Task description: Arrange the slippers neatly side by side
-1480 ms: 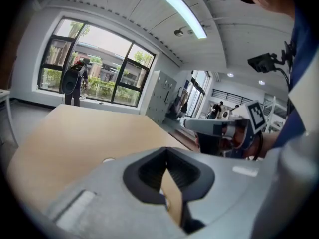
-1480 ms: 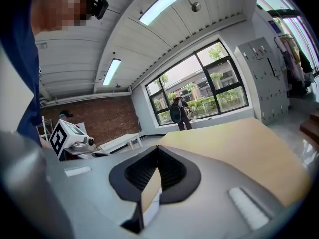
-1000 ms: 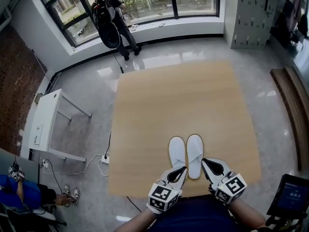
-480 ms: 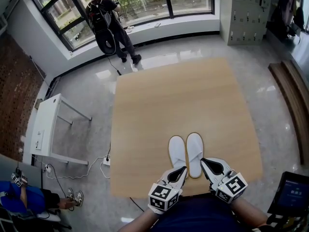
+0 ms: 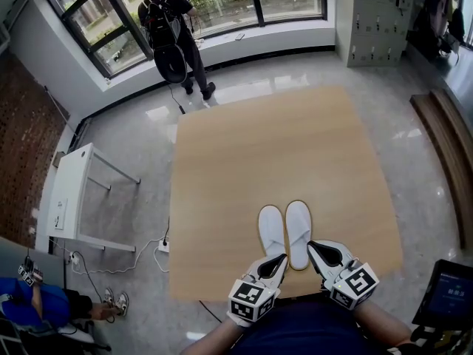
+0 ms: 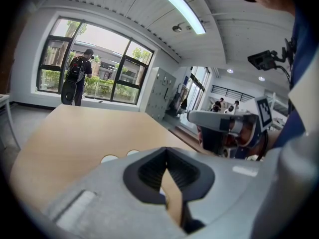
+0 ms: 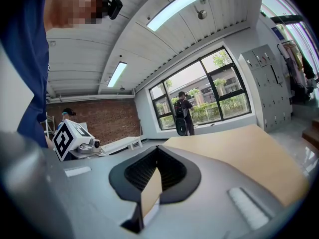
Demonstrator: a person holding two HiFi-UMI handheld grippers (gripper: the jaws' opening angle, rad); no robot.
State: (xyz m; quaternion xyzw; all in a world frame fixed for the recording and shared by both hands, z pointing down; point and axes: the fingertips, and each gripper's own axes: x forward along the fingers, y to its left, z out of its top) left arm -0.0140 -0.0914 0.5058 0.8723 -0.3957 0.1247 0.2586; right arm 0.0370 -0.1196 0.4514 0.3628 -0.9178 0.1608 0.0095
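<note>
Two white slippers, the left one (image 5: 270,228) and the right one (image 5: 298,232), lie side by side, toes pointing away, near the front edge of the wooden table (image 5: 259,146). My left gripper (image 5: 270,265) hovers just behind the left slipper's heel, shut and empty. At the right slipper's heel my right gripper (image 5: 322,254) is also shut, with nothing in it. In the left gripper view the slippers' toes (image 6: 110,159) peek over the shut left gripper (image 6: 167,151), and the right gripper (image 6: 224,128) shows alongside. The right gripper view shows its own gripper (image 7: 157,151) closed over bare tabletop.
A person with a backpack (image 5: 174,35) stands at the window beyond the table. A white desk (image 5: 70,191) and floor cables (image 5: 133,254) are to the left, lockers (image 5: 377,17) at the back right, a bench (image 5: 443,154) on the right. A seated person in blue (image 5: 29,302) is at bottom left.
The slippers and both grippers have stayed in place. The person at the window has shifted stance and turned toward the glass.
</note>
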